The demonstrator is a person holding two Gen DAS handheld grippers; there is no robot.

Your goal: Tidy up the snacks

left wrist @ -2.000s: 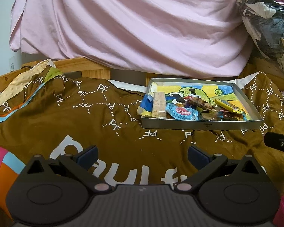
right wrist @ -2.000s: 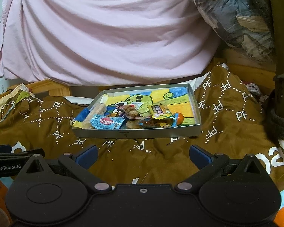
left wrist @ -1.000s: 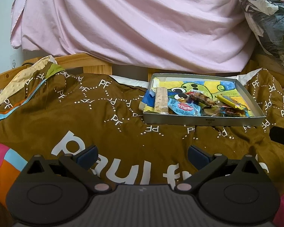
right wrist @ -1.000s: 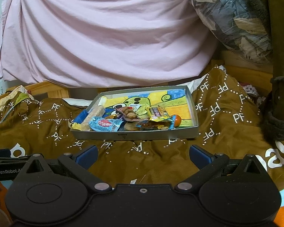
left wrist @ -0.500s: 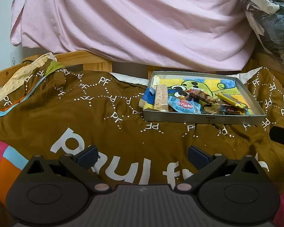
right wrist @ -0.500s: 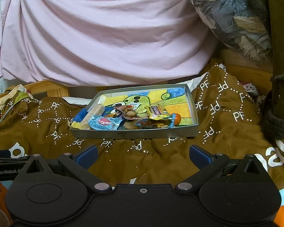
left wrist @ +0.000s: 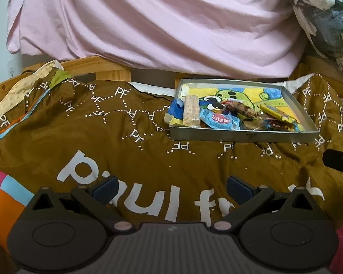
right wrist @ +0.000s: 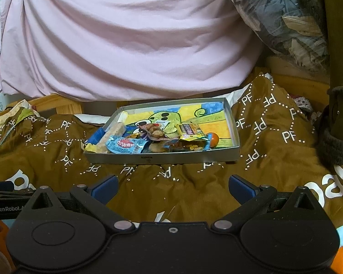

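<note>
Ahead of both grippers, well apart on the brown blanket (right wrist: pixel 194 194): tray (right wrist: pixel 162 158) of snacks (right wrist: pixel 123 146), long side facing. From right gripper (right wrist: pixel 172 188), dead ahead; from left gripper (left wrist: pixel 171 186), off to the right. Both sets of fingers wide, empty. Right probably better placed.

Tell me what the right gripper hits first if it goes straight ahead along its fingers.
The right gripper, open and empty, would probably first meet the near wall of the metal tray, past a stretch of brown blanket; depth is hard to judge.
</note>
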